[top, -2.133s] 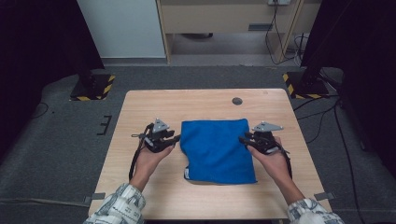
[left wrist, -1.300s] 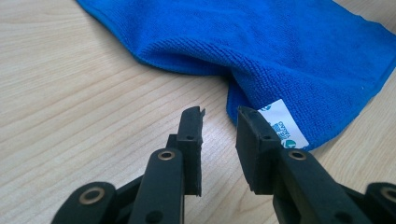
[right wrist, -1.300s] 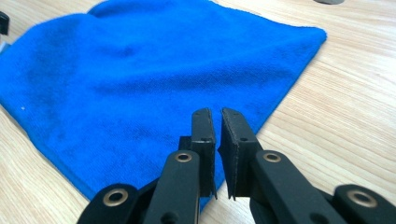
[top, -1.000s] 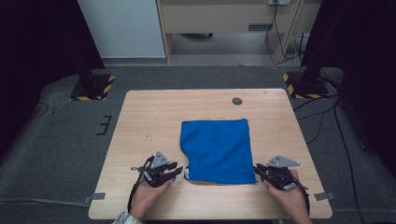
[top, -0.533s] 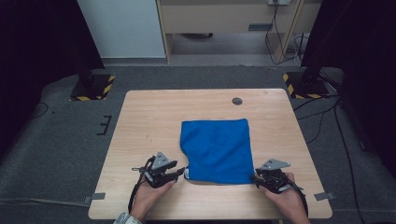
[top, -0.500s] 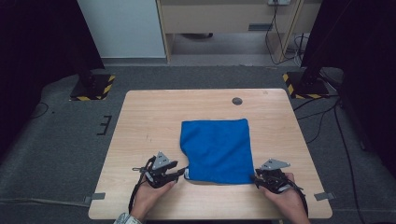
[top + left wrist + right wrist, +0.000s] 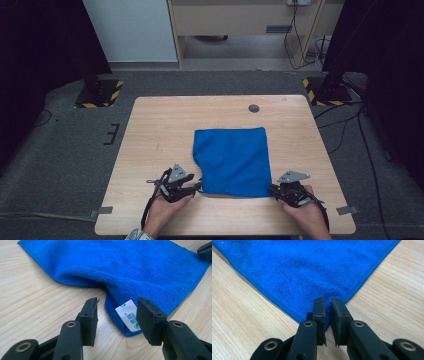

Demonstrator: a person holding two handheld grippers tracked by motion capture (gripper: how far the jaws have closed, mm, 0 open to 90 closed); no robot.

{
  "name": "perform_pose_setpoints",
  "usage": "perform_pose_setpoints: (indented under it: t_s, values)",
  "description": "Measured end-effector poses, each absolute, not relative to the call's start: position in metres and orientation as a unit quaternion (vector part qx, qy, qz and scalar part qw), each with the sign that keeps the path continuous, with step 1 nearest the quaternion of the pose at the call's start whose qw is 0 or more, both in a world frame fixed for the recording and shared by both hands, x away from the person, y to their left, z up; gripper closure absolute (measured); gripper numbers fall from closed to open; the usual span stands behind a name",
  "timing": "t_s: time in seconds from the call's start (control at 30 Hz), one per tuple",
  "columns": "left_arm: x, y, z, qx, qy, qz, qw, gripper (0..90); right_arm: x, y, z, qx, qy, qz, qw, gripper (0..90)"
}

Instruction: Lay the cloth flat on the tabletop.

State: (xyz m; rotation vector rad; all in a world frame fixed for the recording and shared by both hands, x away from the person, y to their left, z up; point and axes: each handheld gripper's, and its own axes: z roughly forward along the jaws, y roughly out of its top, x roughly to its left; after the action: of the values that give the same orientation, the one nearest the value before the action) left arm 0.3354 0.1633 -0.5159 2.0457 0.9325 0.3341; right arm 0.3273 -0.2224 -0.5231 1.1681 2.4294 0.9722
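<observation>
Right gripper [image 7: 326, 305] jaws pinch the blue cloth [image 7: 307, 267] corner (just closing); left gripper [image 7: 117, 312] jaws gape, opening.

Evenly lit from above, soft shadows only, no glare; dark at both sides of the high view; nearest jaw parts slightly soft.

Both hands have dropped from the blue cloth's [image 7: 232, 161] sides to its near corners; the right gripper's [image 7: 327, 305] jaws have just closed on one.
</observation>
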Motion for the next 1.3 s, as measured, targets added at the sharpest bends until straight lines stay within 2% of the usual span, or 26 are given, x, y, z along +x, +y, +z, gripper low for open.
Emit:
perform_pose_setpoints:
  t_s: [0.5, 0.73, 0.9, 1.03, 1.3]
  values:
    - [0.343, 0.149, -0.529, 0.841, 0.363, 0.136, 0.378, 53.9, 0.327, -0.221, -0.523, 0.4, 0.842, 0.333, 0.143, 81.0]
    - [0.339, 0.157, -0.52, 0.831, 0.37, 0.133, 0.393, 55.5, 0.326, -0.221, -0.523, 0.397, 0.844, 0.33, 0.146, 81.0]
    - [0.335, 0.178, -0.509, 0.814, 0.383, 0.143, 0.413, 60.5, 0.326, -0.221, -0.523, 0.399, 0.843, 0.332, 0.144, 80.8]
    - [0.34, 0.184, -0.512, 0.8, 0.407, 0.127, 0.423, 63.5, 0.326, -0.221, -0.523, 0.398, 0.843, 0.33, 0.145, 80.8]
    - [0.343, 0.169, -0.519, 0.82, 0.393, 0.13, 0.395, 64.2, 0.326, -0.221, -0.523, 0.4, 0.842, 0.332, 0.144, 80.4]
